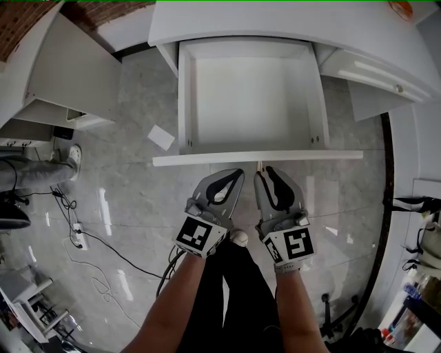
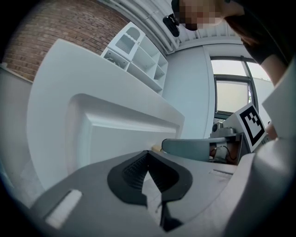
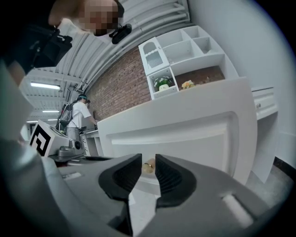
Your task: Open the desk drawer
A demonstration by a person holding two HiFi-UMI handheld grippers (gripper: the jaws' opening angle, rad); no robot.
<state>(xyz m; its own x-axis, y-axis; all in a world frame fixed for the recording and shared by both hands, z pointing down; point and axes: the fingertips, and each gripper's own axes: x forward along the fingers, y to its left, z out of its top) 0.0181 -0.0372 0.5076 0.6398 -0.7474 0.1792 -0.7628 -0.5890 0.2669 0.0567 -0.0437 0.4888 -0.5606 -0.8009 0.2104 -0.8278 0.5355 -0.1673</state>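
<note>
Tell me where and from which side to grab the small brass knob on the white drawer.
Grip the small brass knob by its round head, coming straight at the white drawer front, one jaw either side: it juts out from the flat panel.

White drawer [image 1: 187,103] stands pulled well out from under the counter [image 1: 275,21], level; small pale knob [image 3: 148,166] centred on its front.

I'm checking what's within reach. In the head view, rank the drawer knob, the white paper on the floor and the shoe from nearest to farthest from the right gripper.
1. Drawer knob, right at the right gripper's jaw tips.
2. White paper, on the floor left of the drawer.
3. Shoe, far left on the floor.
</note>
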